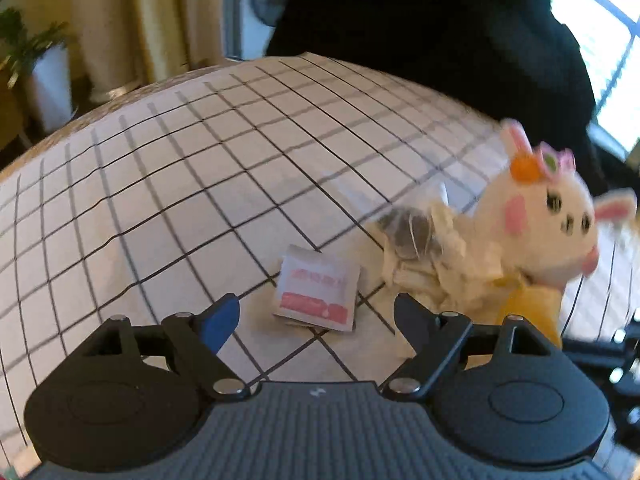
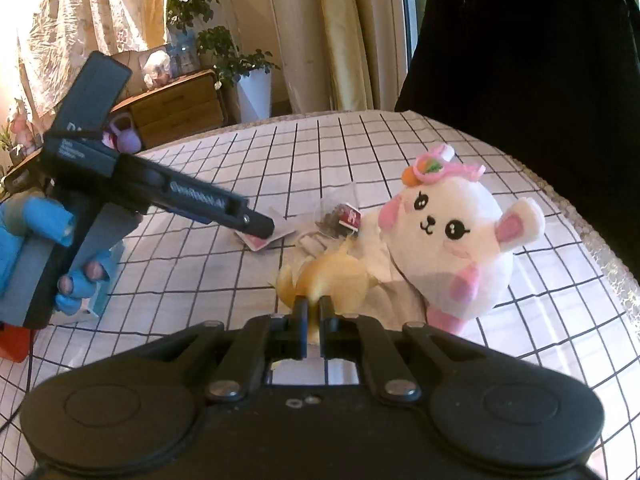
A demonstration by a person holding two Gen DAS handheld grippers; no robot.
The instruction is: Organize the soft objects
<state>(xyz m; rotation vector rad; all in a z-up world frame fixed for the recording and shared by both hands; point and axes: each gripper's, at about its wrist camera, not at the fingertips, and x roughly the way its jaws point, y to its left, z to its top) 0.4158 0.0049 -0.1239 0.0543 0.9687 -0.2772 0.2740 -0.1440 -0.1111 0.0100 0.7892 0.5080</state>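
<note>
A white-and-pink plush animal (image 2: 452,236) lies on the checked tablecloth (image 2: 200,264), also seen at the right of the left wrist view as plush (image 1: 552,216). Beside it are a tea bag (image 2: 340,220), crumpled white tissue (image 1: 440,276) and a white-and-pink sachet (image 1: 316,288). My left gripper (image 1: 316,320) stands open just over the sachet, which lies between its fingers untouched. In the right wrist view the left gripper (image 2: 260,228) reaches in from the left. My right gripper (image 2: 313,308) is shut on a yellow soft piece (image 2: 332,280) next to the plush.
A person in black (image 2: 520,60) stands at the table's far edge. A gloved hand (image 2: 36,240) holds the left gripper above a pale blue box (image 2: 106,280). Off the table stand a wooden cabinet (image 2: 180,108) and potted plants (image 2: 240,60). Bare cloth (image 1: 160,200) spreads left.
</note>
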